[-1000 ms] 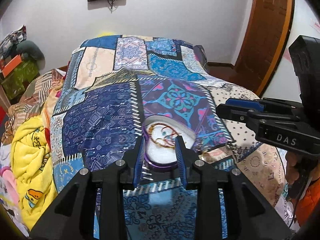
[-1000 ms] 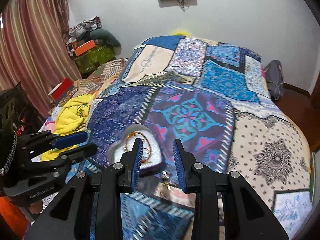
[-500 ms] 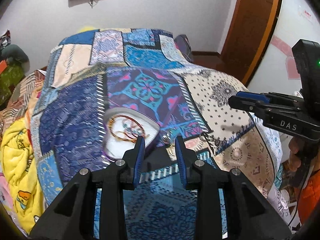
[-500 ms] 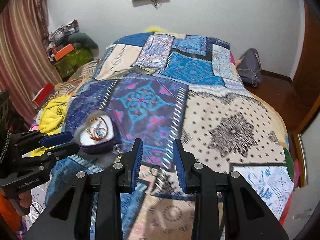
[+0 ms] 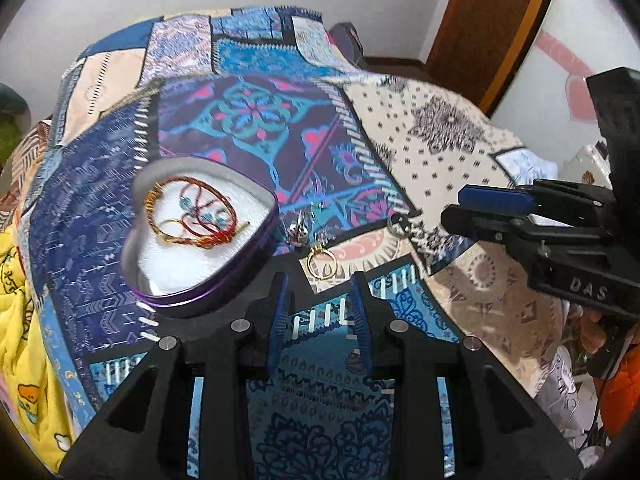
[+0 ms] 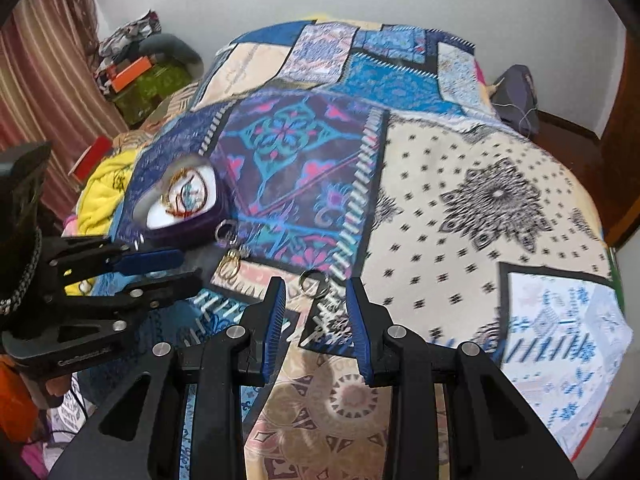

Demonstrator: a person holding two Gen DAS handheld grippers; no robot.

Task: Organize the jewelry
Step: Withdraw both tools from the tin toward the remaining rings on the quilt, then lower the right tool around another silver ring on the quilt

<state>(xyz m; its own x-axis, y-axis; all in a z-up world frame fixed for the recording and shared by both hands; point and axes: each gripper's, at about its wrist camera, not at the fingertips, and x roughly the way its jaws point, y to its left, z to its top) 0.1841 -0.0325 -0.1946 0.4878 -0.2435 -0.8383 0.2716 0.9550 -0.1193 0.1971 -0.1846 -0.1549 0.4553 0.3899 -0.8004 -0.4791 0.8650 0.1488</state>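
A purple heart-shaped box point(image 5: 208, 296) with a white lining sits on the patchwork bedspread point(image 5: 440, 152) and holds red and gold bangles point(image 5: 188, 216). It also shows in the right wrist view point(image 6: 188, 228). Three rings lie right of the box: a gold ring point(image 5: 323, 262), a silver ring point(image 5: 298, 232) and another silver ring point(image 5: 396, 224). My left gripper point(image 5: 320, 312) is open and empty, just short of the gold ring. My right gripper point(image 6: 314, 312) is open and empty, just short of a silver ring point(image 6: 313, 281). The gold ring point(image 6: 229, 266) lies left of it.
A yellow blanket point(image 5: 20, 320) is bunched at the bed's left side. Clutter and a striped curtain point(image 6: 44, 80) stand at the far left. A wooden door point(image 5: 492, 24) is at the right. A dark bag point(image 6: 516, 88) lies on the floor beyond the bed.
Both grippers have moved right and down toward the rings beside the box. The box has shifted left in both views. Both stay open.
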